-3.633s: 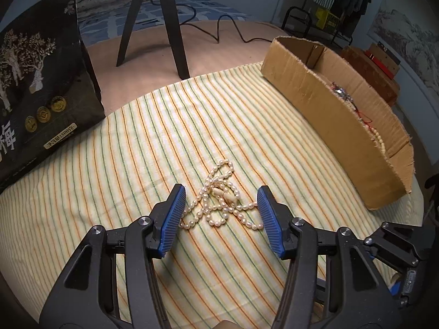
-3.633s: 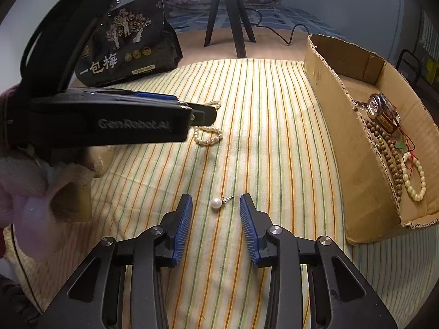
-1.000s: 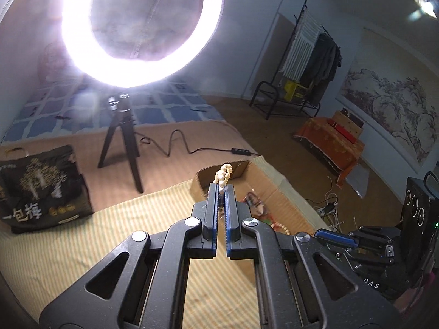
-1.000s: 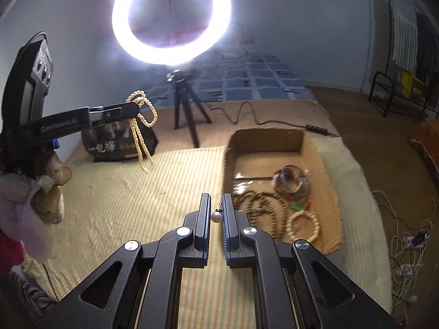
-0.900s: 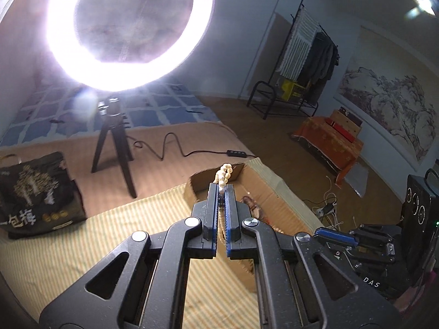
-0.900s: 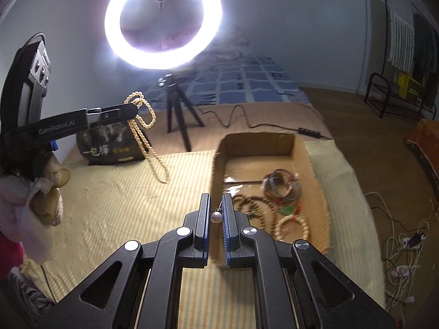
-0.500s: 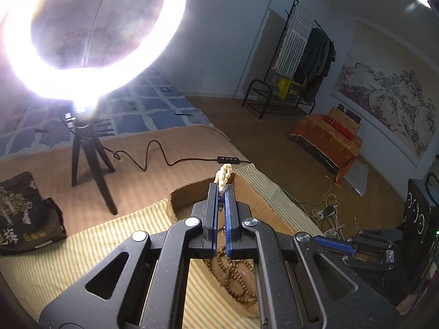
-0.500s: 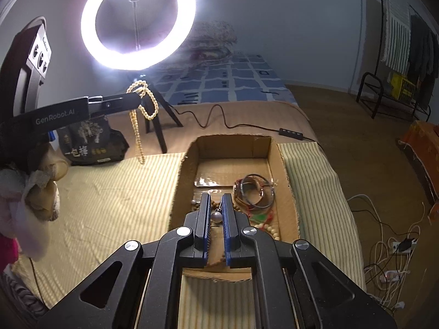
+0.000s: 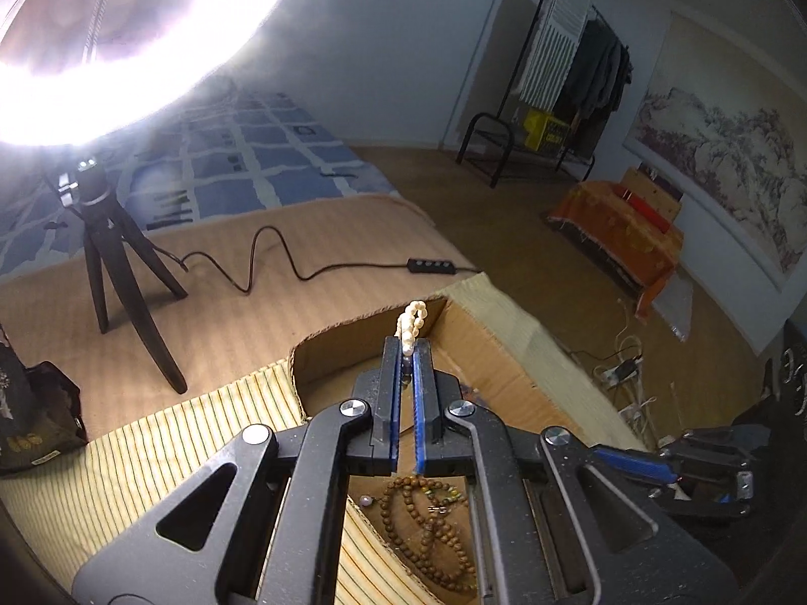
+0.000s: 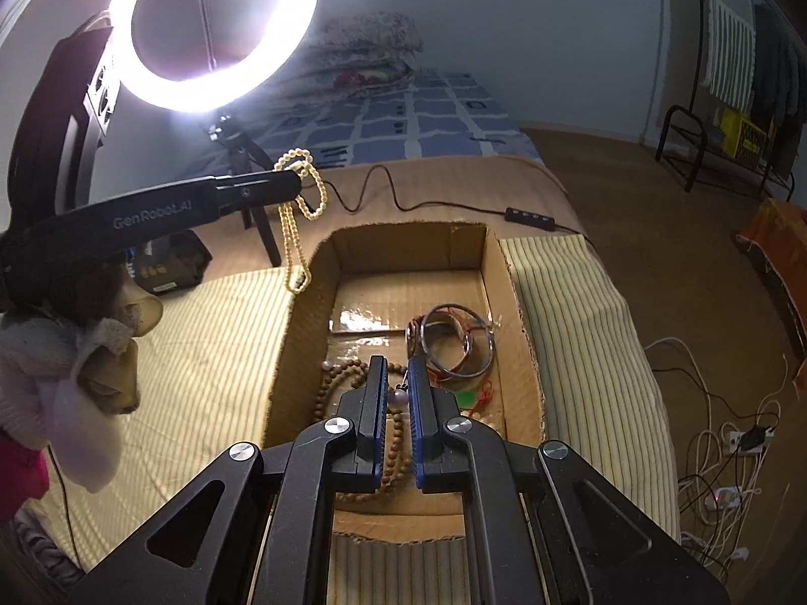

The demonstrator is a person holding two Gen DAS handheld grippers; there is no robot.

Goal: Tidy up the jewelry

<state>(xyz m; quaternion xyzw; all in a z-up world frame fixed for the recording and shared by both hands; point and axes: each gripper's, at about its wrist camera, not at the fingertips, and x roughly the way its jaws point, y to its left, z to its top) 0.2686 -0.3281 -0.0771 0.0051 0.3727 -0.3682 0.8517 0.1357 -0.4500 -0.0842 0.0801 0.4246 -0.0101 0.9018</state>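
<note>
Left gripper (image 10: 295, 186) is clenched on the pearl necklace (image 10: 296, 224), which dangles at left of the frame just outside the cardboard box (image 10: 292, 333) wall. Our right gripper (image 10: 397, 378), pinching the pearl earring (image 10: 398, 397), already sits over the box floor, so we'd say it's closer.

Both wrist views downward, perhaps high, over shared cardboard box (image 9: 509, 353).

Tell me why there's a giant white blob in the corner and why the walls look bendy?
Left wrist view: the ring light sits close and overexposes into white glare. Right wrist view: the same ring shows whole, still blown out. Both views: fisheye lenses curve walls and dark edges.
</note>
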